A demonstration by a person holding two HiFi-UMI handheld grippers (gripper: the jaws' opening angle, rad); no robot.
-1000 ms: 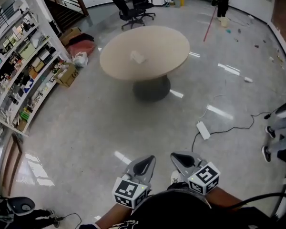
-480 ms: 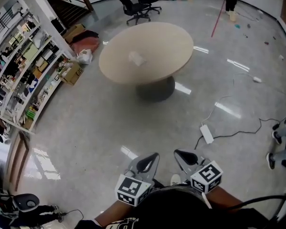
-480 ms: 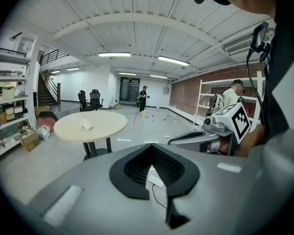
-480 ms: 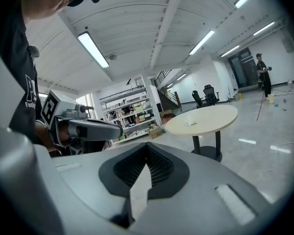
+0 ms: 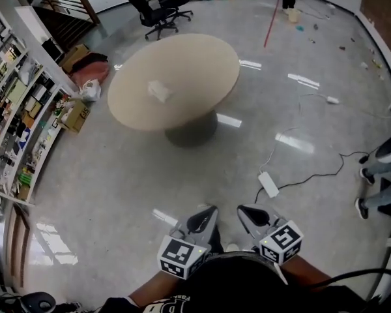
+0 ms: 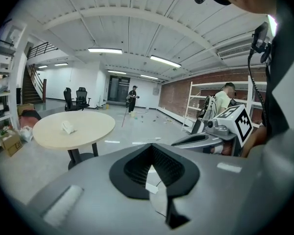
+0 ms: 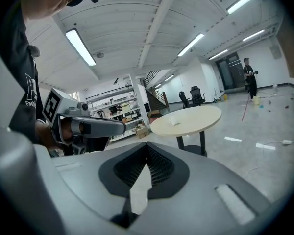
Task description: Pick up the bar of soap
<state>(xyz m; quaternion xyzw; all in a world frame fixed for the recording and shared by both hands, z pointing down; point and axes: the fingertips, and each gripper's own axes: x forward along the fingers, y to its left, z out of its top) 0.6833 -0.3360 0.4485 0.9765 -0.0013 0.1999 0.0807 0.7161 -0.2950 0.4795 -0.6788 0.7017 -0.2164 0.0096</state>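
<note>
Round table sits further left in the head view than 1 s ago, my left gripper and right gripper both closed on nothing, low in frame, well apart from the bar of soap lying on the tabletop.

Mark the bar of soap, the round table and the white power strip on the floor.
bar of soap (image 5: 159, 91), head view, middle of its top.
round table (image 5: 205, 60), head view, bare tabletop towards its right edge.
power strip (image 5: 268, 184), head view, middle of its casing.
</note>
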